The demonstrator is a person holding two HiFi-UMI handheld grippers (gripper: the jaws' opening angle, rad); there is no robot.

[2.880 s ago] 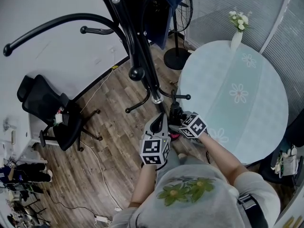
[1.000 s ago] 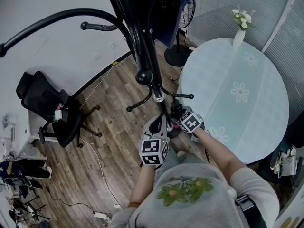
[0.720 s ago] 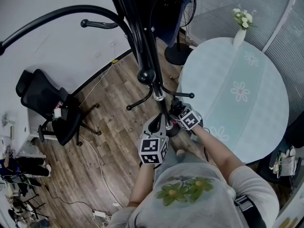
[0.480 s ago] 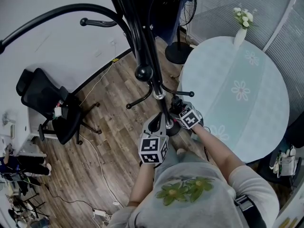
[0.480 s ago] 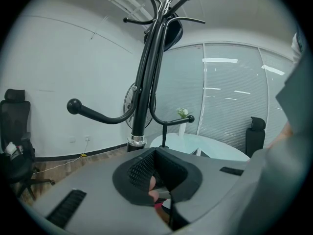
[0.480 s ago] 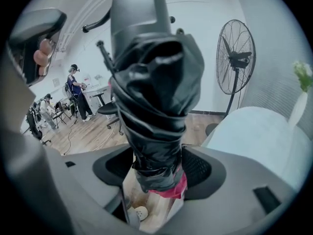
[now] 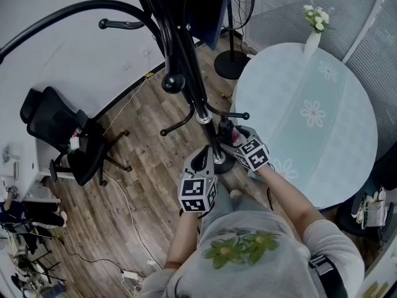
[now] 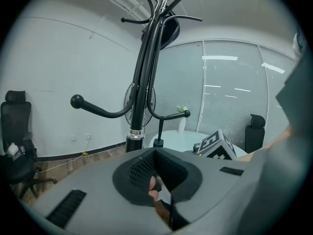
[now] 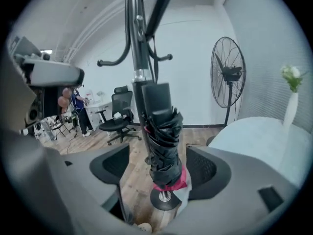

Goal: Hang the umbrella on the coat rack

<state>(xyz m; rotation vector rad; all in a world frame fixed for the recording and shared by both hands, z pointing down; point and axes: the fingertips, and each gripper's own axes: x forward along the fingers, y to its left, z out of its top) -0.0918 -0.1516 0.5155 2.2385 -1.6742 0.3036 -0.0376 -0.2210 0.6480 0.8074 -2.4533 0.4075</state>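
A folded black umbrella (image 9: 164,146) with a pink band hangs upright beside the black coat rack pole (image 9: 137,33), handle uppermost. My right gripper (image 9: 161,168) stands open around its lower half. Its jaws have just been opening, and both pads are clear of the fabric. In the head view the umbrella (image 7: 224,131) hangs below a low hook arm (image 7: 232,114) of the rack (image 7: 186,61), with the right gripper (image 7: 231,143) at it. My left gripper (image 7: 205,161) is close beside the pole's lower part. Its pads (image 8: 142,170) meet at the tips and I see nothing held.
A round table (image 7: 310,110) with a pale flowered cloth and a vase of flowers (image 7: 312,27) is on the right. A standing fan (image 7: 232,61) is behind the rack. An office chair (image 7: 56,135) and floor cables (image 7: 124,210) lie to the left.
The right gripper's jaws have spread wider and it has lifted a little alongside the umbrella. The left gripper has kept its place by the pole.
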